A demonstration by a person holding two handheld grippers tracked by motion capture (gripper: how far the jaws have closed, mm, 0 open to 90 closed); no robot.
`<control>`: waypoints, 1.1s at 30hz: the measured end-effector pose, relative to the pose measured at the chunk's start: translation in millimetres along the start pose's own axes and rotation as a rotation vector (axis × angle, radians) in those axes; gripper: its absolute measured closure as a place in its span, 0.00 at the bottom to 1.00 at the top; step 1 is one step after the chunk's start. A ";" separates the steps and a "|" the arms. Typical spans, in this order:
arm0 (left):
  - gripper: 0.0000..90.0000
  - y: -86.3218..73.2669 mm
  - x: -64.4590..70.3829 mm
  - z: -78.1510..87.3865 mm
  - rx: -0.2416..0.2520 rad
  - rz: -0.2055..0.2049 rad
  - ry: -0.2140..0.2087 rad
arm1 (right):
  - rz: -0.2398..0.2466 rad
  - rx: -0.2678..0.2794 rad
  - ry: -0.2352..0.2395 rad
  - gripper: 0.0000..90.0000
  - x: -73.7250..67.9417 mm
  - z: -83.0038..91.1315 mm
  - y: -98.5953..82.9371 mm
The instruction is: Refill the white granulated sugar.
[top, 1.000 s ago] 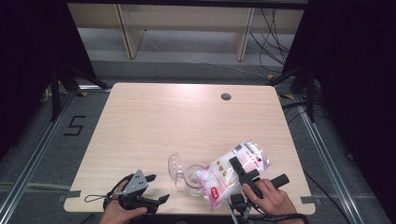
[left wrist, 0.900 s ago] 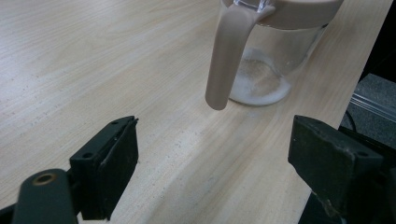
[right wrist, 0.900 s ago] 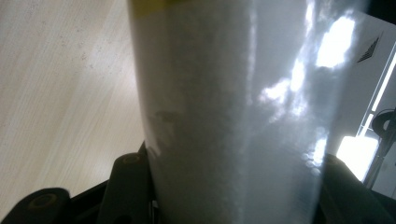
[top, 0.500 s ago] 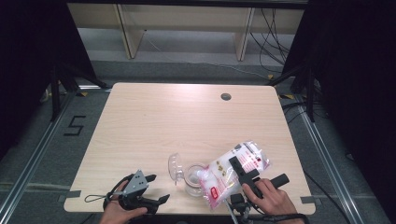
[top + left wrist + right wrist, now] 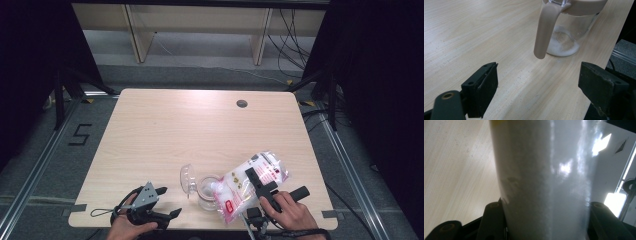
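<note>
While my R gripper (image 5: 261, 183) clamps the bag (image 5: 250, 182), tilted w/ its low end at the jar (image 5: 207, 190) mouth, my L gripper (image 5: 161, 205) sits left of the jar, jaws wide, empty. Bag axis slants down-left into jar; lid (image 5: 187, 179) hangs open behind.

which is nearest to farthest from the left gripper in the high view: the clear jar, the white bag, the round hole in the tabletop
From the left gripper:
1. The clear jar, just to its right near the table's front edge, lid flipped open.
2. The white bag, farther right, tilted over the jar and clamped in the right gripper.
3. The round hole in the tabletop, far back on the right.
</note>
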State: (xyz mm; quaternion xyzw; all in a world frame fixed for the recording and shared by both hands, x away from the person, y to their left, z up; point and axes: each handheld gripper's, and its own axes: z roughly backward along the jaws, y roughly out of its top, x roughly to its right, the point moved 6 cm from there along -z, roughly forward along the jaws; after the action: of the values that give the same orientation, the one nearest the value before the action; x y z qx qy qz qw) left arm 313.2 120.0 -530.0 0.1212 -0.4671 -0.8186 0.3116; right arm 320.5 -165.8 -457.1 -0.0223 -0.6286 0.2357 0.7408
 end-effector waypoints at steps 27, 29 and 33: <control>0.18 1.0 -2.1 0.5 0.008 -0.019 0.008 | 0.029 0.006 -0.003 0.60 2.9 0.6 -0.3; 0.18 0.5 -2.8 0.9 -0.003 -0.032 0.009 | 0.029 0.007 -0.002 0.61 2.8 0.6 -0.2; 0.18 0.2 -0.9 0.3 0.001 -0.008 0.006 | 0.042 0.014 -0.011 0.61 4.0 0.3 0.7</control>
State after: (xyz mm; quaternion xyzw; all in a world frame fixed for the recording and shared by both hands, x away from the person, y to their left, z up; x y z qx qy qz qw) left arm 313.8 120.7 -529.8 0.1258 -0.4662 -0.8191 0.3097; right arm 320.4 -163.8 -453.6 -0.0290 -0.6303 0.2558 0.7325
